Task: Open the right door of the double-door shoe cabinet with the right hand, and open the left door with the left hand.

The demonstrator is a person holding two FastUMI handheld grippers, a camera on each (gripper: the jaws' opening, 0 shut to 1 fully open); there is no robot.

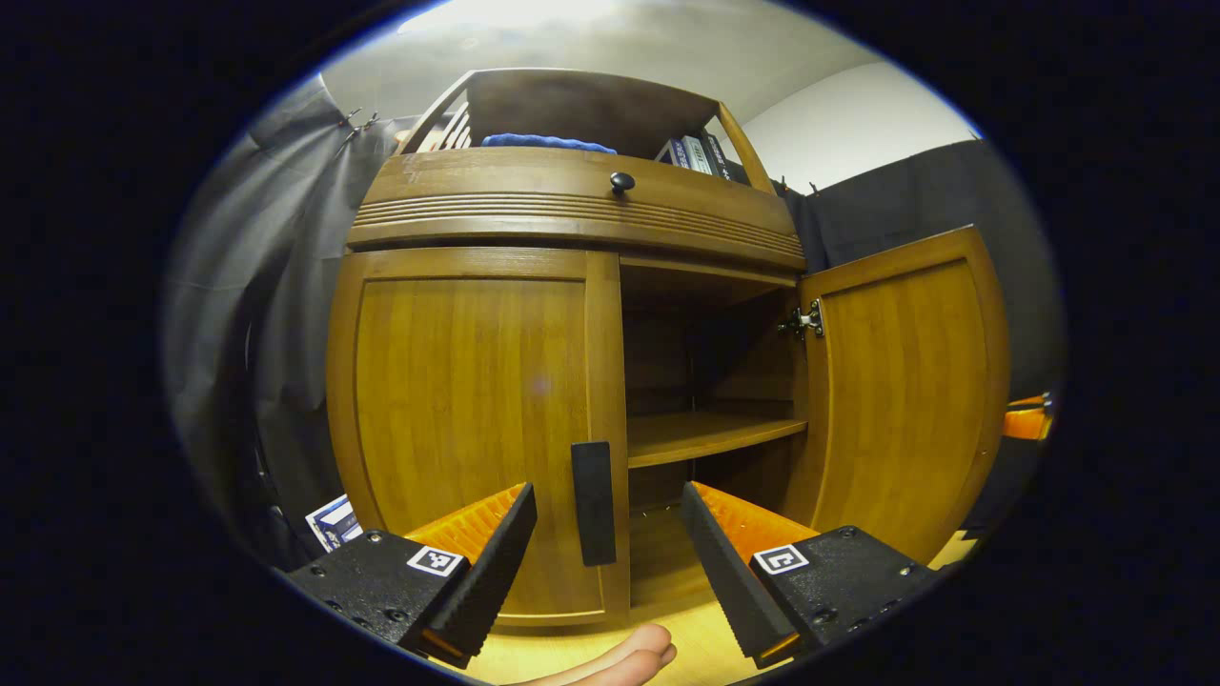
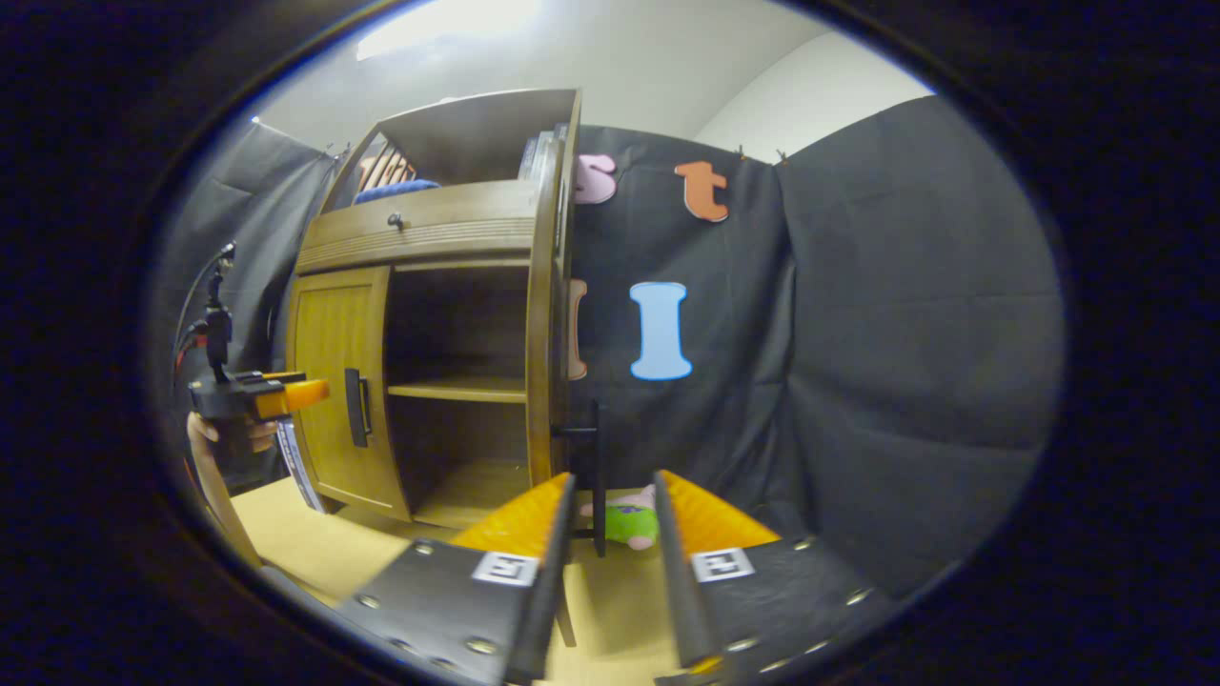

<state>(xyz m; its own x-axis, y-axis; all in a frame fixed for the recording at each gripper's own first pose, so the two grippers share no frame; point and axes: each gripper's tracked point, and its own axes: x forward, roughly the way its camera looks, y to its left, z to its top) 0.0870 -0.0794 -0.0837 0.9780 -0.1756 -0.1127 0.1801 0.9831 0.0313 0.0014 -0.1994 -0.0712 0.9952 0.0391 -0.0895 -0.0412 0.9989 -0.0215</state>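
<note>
In the left gripper view, the left gripper [image 1: 610, 534] has its fingers spread wide with nothing between them, lined up either side of the dark vertical bar handle [image 1: 593, 502] of the closed left door [image 1: 472, 400]. It is short of the handle, not touching, which looks like an approach made to close on the bar. A bare toe [image 1: 637, 652] shows at the bottom on the pale wooden floor [image 1: 581, 657].

In the right gripper view, the right gripper [image 2: 610, 529] is narrowly parted around the thin dark handle [image 2: 598, 476] of the right door [image 2: 541, 314]. I cannot tell whether the fingers press on it. That door stands swung out edge-on, so the right half of the task seems done.

Beyond, the brown wooden double-door shoe cabinet [image 1: 572, 200] shows a bare inner shelf [image 1: 705, 433] and a small dark drawer knob [image 1: 621, 181]. A green and pink soft toy [image 2: 629, 522] lies on the floor behind the open door.
</note>
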